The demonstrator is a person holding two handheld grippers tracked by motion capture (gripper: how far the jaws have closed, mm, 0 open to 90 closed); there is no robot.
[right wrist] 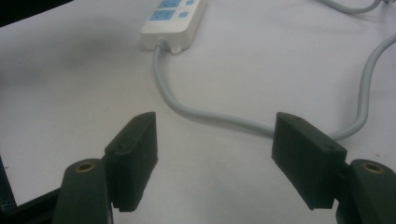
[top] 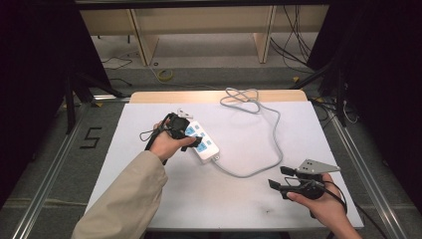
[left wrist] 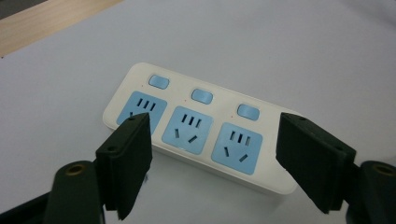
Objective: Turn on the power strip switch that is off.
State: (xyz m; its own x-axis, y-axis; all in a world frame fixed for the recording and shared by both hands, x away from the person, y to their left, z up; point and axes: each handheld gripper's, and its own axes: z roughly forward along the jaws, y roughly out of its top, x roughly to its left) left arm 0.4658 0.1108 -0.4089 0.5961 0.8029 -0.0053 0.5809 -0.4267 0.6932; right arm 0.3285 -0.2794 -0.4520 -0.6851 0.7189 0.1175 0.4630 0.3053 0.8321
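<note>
A white plastic power strip, rounded, blue sockets, lies on the matte worktop; both grippers' fingers spread, empty.

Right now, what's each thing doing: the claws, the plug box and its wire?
left claw: open, over the power strip, holding nothing
right claw: open, empty, above the table
power strip: lying flat, all three sockets empty
grey cable: joined to the strip, loose, looped at the table's far edge

Left gripper fingers spread wide above the white power strip; nothing held.
</note>
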